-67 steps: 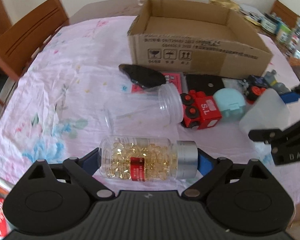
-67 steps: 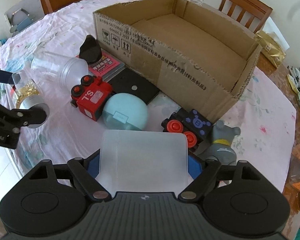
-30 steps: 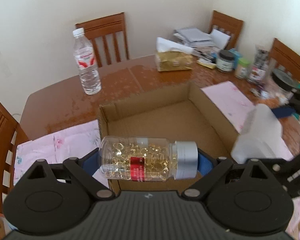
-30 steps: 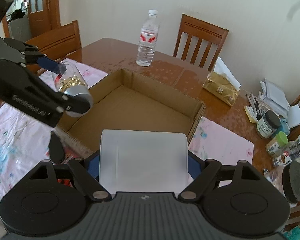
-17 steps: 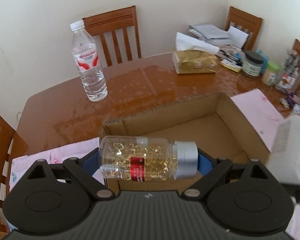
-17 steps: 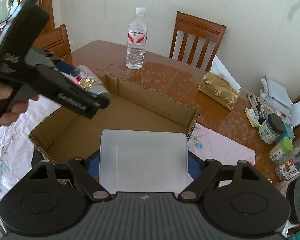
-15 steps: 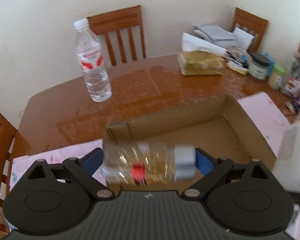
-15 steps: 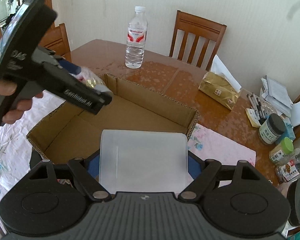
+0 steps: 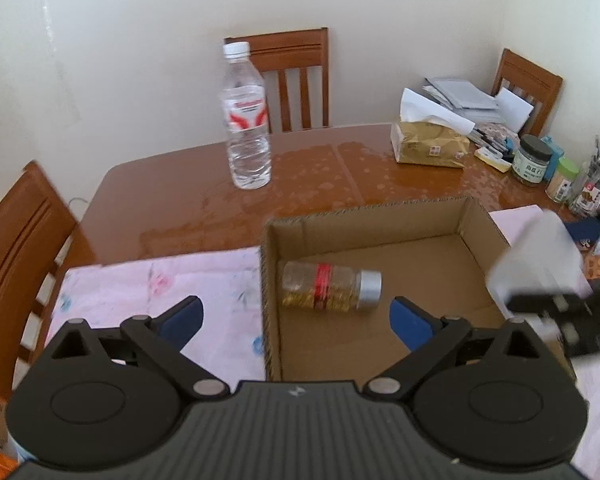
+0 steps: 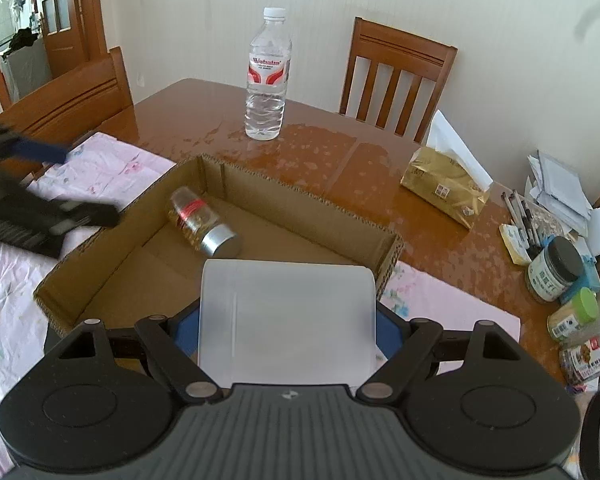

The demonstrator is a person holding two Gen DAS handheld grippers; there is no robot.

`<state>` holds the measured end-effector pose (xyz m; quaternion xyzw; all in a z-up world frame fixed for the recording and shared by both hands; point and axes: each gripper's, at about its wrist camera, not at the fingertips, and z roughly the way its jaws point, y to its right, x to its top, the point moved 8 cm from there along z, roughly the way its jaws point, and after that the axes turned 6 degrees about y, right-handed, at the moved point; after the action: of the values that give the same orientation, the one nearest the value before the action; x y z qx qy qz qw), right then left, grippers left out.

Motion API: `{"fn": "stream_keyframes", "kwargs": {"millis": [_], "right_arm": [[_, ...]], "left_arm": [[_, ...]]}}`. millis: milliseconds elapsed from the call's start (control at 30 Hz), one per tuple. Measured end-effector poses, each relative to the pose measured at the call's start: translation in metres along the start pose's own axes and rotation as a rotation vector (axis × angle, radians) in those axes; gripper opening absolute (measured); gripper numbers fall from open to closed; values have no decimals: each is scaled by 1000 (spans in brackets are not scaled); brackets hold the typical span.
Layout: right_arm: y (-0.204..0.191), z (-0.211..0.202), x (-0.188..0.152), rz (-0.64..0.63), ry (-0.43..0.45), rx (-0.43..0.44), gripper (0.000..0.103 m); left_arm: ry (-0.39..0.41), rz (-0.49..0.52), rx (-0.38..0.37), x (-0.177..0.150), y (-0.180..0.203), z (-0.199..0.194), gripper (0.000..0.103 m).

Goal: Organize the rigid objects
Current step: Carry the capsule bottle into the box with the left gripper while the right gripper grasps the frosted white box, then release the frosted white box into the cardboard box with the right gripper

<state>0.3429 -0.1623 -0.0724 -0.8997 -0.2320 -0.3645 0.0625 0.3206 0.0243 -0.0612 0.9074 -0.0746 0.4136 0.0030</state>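
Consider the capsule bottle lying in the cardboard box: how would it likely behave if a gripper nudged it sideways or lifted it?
The capsule bottle lies on its side on the flat floor of the cardboard box, so a nudge across its round body would probably roll it. The clear smooth wall looks rigid and possibly slippery. It looks nearly full of capsules, so moderately weighty for its size.

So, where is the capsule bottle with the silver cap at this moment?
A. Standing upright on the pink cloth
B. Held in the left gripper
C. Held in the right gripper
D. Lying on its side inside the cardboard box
D. The capsule bottle lies on its side on the floor of the cardboard box, while the left gripper is open and empty above it.
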Motion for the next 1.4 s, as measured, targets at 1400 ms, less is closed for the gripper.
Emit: {"fn": "stream_keyframes", "kwargs": {"millis": [1400], "right_arm": [[-11, -65, -140, 344, -75, -338, 103]], "left_arm": [[-77, 12, -47, -127, -7, -71, 100]]}}
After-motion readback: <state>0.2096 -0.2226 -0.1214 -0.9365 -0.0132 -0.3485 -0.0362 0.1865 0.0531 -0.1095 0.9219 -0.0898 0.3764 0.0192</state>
